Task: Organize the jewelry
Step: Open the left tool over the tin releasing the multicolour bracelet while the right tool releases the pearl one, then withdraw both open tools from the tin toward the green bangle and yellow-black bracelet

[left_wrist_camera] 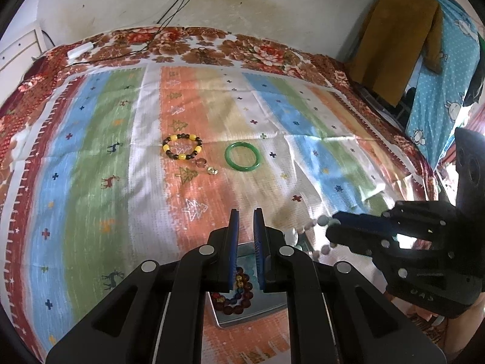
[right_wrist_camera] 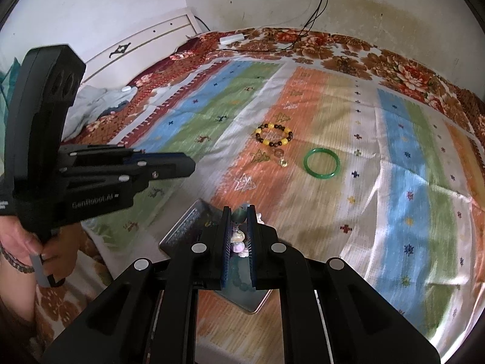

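Nearest you, directly beneath both tongs, sits the metal tray [left_wrist_camera: 251,314], your reference for every position below. It lies on the striped cloth [left_wrist_camera: 100,139] that covers the bed.

1. Left tongs [left_wrist_camera: 246,212]: the jaws stand together with nothing between them. They hover over the tray, above the dark red bead bracelet [left_wrist_camera: 235,298] that already lies inside it. Judge this hand as idle and parked clear of the drop.

2. Right tongs [right_wrist_camera: 238,209]: the jaws are clamped on a pale bead bracelet [right_wrist_camera: 238,238], which hangs from the tips above the tray's far edge. Gripping one bead lets the loop dangle, so it should settle into the tray on release. A greenish bead strand [right_wrist_camera: 242,277] appears to lie in the tray beneath it; blur prevents certainty.

3. Beyond the tray, well apart from it, three groups remain on the cloth:
   - yellow and dark bead bracelet [left_wrist_camera: 182,147], farthest to the left;
   - two small rings [left_wrist_camera: 206,165], just on the tray side of that bracelet;
   - green bangle [left_wrist_camera: 242,156], to the right of the rings.

You should judge the task partly done, since these items remain outside the tray.
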